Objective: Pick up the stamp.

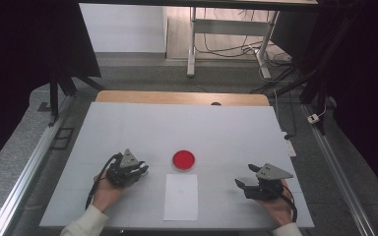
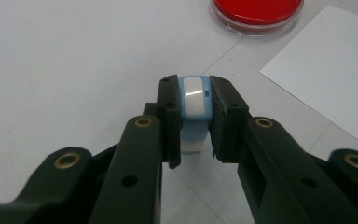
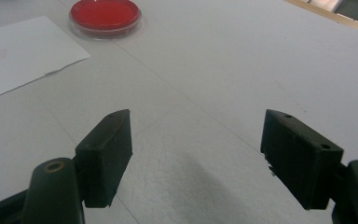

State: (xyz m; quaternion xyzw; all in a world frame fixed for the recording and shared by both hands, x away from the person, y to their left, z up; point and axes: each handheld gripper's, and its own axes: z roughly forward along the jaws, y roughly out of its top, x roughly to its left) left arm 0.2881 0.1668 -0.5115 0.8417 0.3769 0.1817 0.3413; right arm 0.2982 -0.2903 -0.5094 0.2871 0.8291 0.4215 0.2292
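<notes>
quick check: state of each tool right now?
Left tool: closed on a small light-blue block.
Right tool: open, nothing between its jaws.

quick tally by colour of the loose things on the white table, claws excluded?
Red: 1, the round dish
White: 1, the sheet of paper
Light blue: 1, the small block clamped in the left claw
Total: 3

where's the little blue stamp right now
The blue stamp is clamped in the left claw, low over the table at the left of the high view, just left of the red dish and the paper.
</notes>
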